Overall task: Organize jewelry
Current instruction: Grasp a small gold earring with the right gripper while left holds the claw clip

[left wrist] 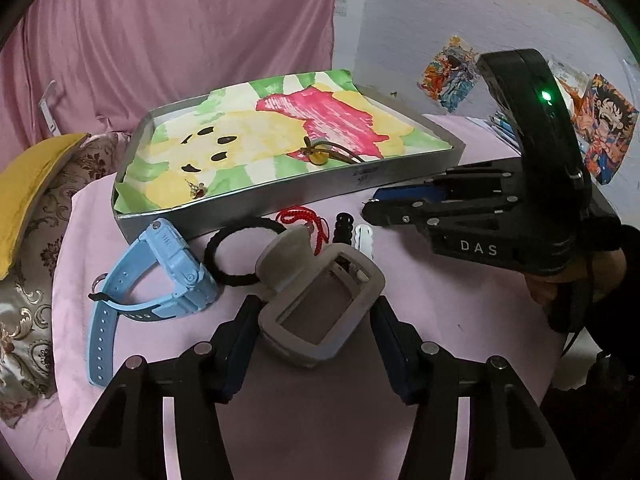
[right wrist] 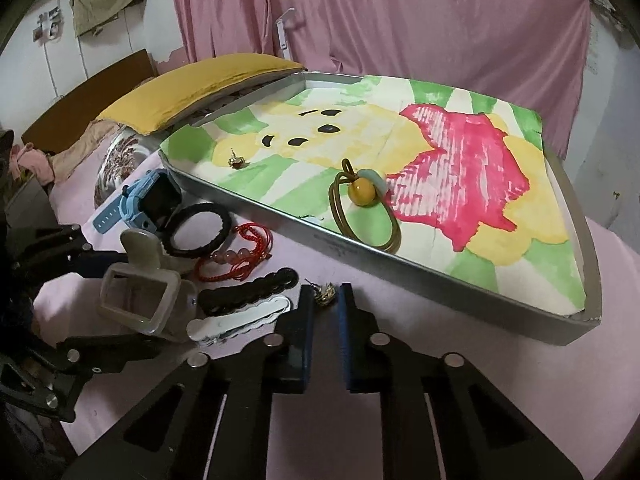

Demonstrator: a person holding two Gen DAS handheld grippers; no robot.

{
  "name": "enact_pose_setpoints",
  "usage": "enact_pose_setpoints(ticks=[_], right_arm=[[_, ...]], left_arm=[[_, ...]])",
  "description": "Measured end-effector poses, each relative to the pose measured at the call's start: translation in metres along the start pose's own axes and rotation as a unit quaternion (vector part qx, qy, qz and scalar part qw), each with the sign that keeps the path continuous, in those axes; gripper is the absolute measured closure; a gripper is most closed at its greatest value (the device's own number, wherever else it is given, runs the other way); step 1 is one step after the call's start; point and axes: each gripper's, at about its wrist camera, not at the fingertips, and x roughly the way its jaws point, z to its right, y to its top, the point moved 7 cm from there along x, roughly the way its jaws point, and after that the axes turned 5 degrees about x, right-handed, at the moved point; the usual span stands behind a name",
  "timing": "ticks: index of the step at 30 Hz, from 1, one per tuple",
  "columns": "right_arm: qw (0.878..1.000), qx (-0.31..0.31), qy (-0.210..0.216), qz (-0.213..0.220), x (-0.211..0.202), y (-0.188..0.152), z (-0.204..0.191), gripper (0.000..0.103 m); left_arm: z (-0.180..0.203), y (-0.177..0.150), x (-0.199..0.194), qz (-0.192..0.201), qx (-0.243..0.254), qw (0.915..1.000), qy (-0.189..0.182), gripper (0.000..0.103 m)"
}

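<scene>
A grey watch case (left wrist: 320, 312) lies on the pink cloth between the fingers of my left gripper (left wrist: 316, 306), whose pads press its two sides; the right wrist view shows this grip on the grey watch case (right wrist: 140, 300) too. My right gripper (right wrist: 325, 300) is shut on a small gold earring (right wrist: 326, 294) just in front of the silver tray (right wrist: 280, 216). Its closed tips (left wrist: 366, 206) also show from the left. In the tray (left wrist: 280, 200) lie another earring (right wrist: 236, 160) and a brown cord necklace with a yellow bead (right wrist: 360, 192).
On the cloth near the tray lie a blue watch (left wrist: 168, 272), a black braided bracelet (left wrist: 240, 252), a red cord bracelet (right wrist: 236, 256), a black hair clip (right wrist: 248, 290) and a white one (right wrist: 236, 320). A yellow cushion (right wrist: 200, 84) sits behind.
</scene>
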Motion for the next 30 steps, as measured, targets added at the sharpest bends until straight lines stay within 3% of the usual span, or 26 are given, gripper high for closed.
enact_pose_setpoints(ticks=[10,19,22,26,30], right_arm=[[0.999,0.018,0.03,0.008,-0.01,-0.009,0.001,0.094],[0.997,0.029,0.047,0.044,-0.03,-0.014,-0.003,0.094],[0.996,0.034,0.05,0.066,-0.039,-0.014,-0.002,0.094],[0.994,0.036,0.051,0.094,-0.05,-0.012,-0.001,0.094],[0.993,0.037,0.054,0.095,-0.052,-0.014,-0.001,0.094]], left_arm=[[0.007,-0.005,-0.001,0.031,-0.063,0.9975,0.012,0.051],[0.007,-0.014,-0.009,0.066,-0.155,0.9856,0.004,0.052],[0.011,-0.015,-0.014,0.086,-0.158,0.9836,0.013,0.052],[0.014,-0.013,-0.021,0.116,-0.156,0.9805,0.026,0.063],[0.017,-0.012,-0.015,0.102,-0.152,0.9829,0.024,0.063]])
